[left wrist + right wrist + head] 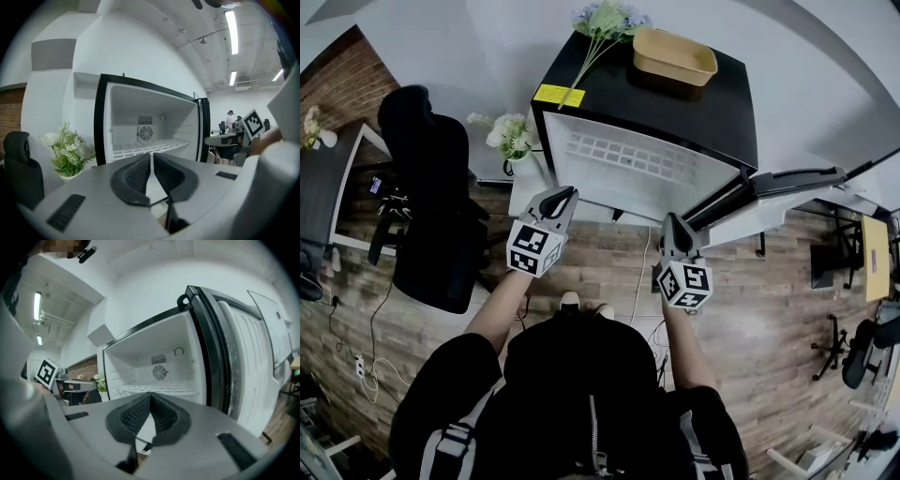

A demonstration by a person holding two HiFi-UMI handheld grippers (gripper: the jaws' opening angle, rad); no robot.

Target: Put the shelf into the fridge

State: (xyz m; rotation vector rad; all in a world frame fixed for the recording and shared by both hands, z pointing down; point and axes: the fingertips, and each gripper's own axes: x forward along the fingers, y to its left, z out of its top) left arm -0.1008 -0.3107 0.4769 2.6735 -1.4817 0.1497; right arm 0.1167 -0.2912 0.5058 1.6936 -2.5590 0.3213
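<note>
In the head view the white shelf (628, 157) lies flat inside the open fridge (675, 103), and the left tongs (565, 195) and right tongs (672, 221) hover just in front of it. The left gripper view shows its tongs pressed together on nothing, with the shelf level beneath a round fan (146, 133). The right gripper view shows its tongs likewise together and empty, beside the open door (243, 348).

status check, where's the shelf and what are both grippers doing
Left gripper and right gripper: jaws shut, empty. White grid shelf lying inside the open black fridge, clear of both. Door wide open, nothing in the way.
</note>
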